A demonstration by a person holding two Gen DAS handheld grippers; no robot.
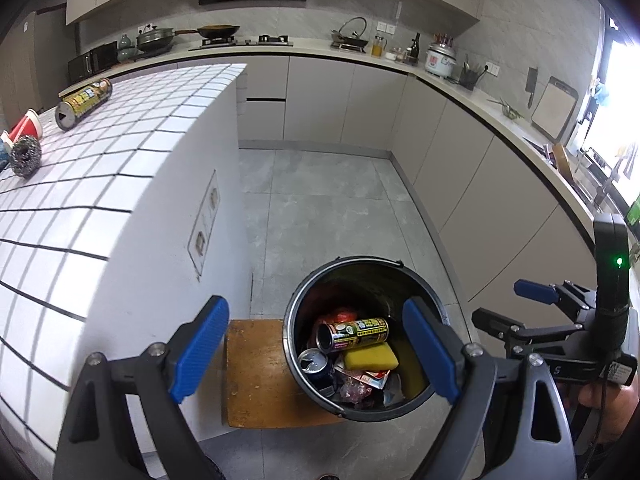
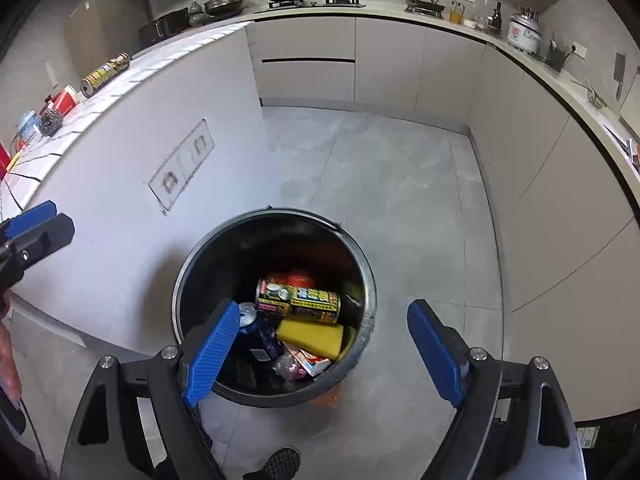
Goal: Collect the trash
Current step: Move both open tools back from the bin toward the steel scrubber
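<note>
A black bin (image 1: 360, 261) stands on a wooden stool (image 1: 256, 372) beside the tiled island. In it lie a yellow-and-black can (image 1: 354, 334), a yellow sponge (image 1: 370, 357), a blue can (image 1: 316, 365) and wrappers. My left gripper (image 1: 315, 305) hangs open above the bin's left side with nothing between its blue pads. From the right wrist, the bin (image 2: 276, 213) is straight below, and my right gripper (image 2: 324, 306) is open and empty over it. On the island top lie another can (image 1: 84, 102), a red paper cup (image 1: 28, 124) and a steel scourer (image 1: 25, 156).
The island's white side wall (image 1: 160, 240) with its sockets rises just left of the bin. Grey floor (image 1: 320, 208) stretches to the L-shaped cabinets and a worktop with pans, bottles and a rice cooker (image 1: 440, 60). A shoe (image 2: 280, 462) stands near the bin.
</note>
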